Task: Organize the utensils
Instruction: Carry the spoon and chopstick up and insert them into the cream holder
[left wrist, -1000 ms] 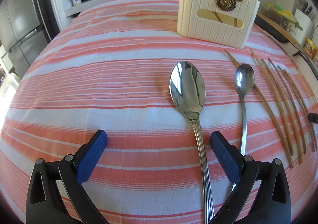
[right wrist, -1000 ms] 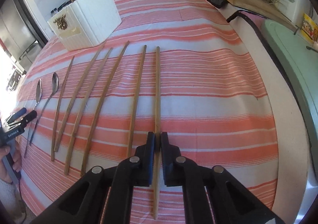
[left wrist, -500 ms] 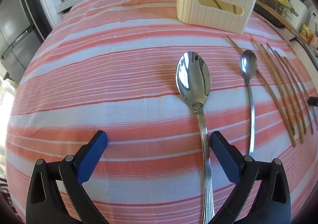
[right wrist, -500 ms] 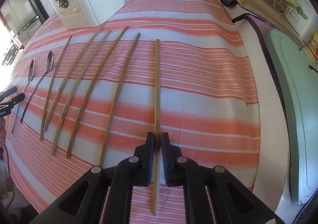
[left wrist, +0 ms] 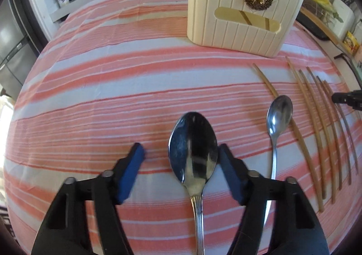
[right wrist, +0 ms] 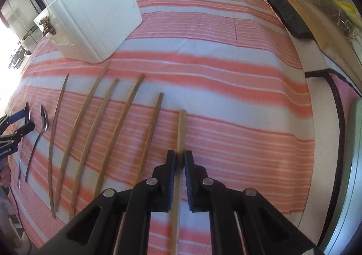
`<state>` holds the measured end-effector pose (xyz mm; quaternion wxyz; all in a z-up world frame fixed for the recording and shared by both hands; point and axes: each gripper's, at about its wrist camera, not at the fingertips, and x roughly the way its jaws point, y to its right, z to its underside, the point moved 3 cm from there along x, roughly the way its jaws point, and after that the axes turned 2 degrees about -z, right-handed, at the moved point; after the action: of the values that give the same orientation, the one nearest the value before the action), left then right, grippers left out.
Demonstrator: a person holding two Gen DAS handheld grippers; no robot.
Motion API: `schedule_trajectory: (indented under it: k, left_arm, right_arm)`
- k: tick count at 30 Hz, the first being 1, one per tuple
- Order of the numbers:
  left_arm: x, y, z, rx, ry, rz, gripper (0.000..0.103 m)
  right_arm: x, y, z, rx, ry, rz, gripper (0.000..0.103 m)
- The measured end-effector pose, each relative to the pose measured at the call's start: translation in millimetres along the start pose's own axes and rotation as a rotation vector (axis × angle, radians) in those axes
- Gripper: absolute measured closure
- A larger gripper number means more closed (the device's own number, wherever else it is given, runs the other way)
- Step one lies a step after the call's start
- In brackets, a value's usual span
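Striped cloth (left wrist: 101,87) over the whole table. Cream holder (left wrist: 237,26) upright at the far edge, front slot and brass ornament seen only from the left wrist; blank side wall seen from the right. Five chopsticks (right wrist: 99,132) loose side by side, long axes toward the holder. Big spoon (left wrist: 193,153) bowl toward the holder, handle running back between the closing jaws of the left gripper (left wrist: 181,153); right pad just at the bowl's edge, left pad clear of it. Small spoon (left wrist: 278,117) just beside, parallel. Right gripper (right wrist: 179,162) clamped narrow on one chopstick (right wrist: 181,128), tip pointing away toward the far edge.
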<state>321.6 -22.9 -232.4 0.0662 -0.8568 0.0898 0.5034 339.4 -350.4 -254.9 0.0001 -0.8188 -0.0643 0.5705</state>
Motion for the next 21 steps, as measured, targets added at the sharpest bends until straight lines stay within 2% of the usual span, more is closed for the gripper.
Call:
schedule_trajectory:
  k: [1, 4, 6, 12, 17, 21]
  left_arm:
    - [0, -1, -3, 0.001, 0.005, 0.010, 0.061]
    - [-1, -9, -5, -0.020, 0.002, 0.048, 0.061]
    - [-9, -14, -5, -0.027, 0.023, 0.052, 0.061]
    - [-70, -21, -7, -0.048, 0.161, 0.099, 0.061]
    - [-123, -25, 1, -0.042, 0.261, 0.138, 0.061]
    - [-150, -27, 0, -0.041, 0.318, 0.158, 0.061]
  right_arm:
    - [2, 0, -4, 0.004, 0.006, 0.005, 0.096]
    - [1, -4, -10, 0.009, 0.046, 0.024, 0.096]
    - [-7, -10, -12, 0.039, 0.100, -0.006, 0.096]
    - [-91, -39, 6, 0.048, 0.321, -0.107, 0.095]
    - [-159, -51, 27, 0.033, 0.456, -0.130, 0.095]
    - [-193, -58, 39, 0.020, 0.534, -0.119, 0.095]
